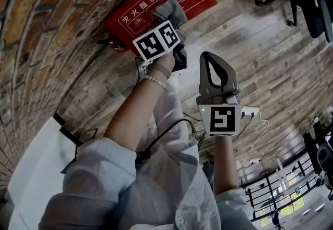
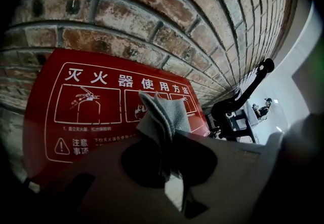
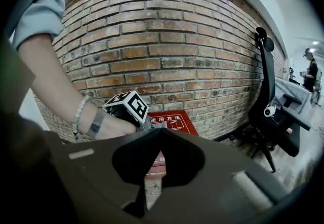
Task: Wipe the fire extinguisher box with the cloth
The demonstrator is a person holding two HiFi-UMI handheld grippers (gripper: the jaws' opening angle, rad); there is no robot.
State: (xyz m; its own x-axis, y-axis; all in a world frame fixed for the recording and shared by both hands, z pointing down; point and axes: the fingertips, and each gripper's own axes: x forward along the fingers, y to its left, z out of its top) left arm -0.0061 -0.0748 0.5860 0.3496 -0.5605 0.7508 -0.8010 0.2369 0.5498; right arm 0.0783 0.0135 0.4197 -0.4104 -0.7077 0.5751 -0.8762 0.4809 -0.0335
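The red fire extinguisher box [image 1: 156,0] with white Chinese print stands against the brick wall; it also fills the left gripper view [image 2: 96,111] and shows small in the right gripper view [image 3: 174,119]. My left gripper [image 1: 165,25] is shut on a folded grey cloth [image 1: 169,10], whose free end sticks out of the jaws [image 2: 164,114] in front of the box's printed face. I cannot tell whether the cloth touches the box. My right gripper [image 1: 207,57] hangs back from the box, to the right of the left one, shut and holding nothing [image 3: 161,134].
The brick wall [image 1: 57,21] runs behind the box over a wood-plank floor [image 1: 260,52]. A black office chair [image 3: 266,96] stands right of the box. A white power strip [image 1: 250,112] with cables lies on the floor. A person stands far off [image 3: 309,68].
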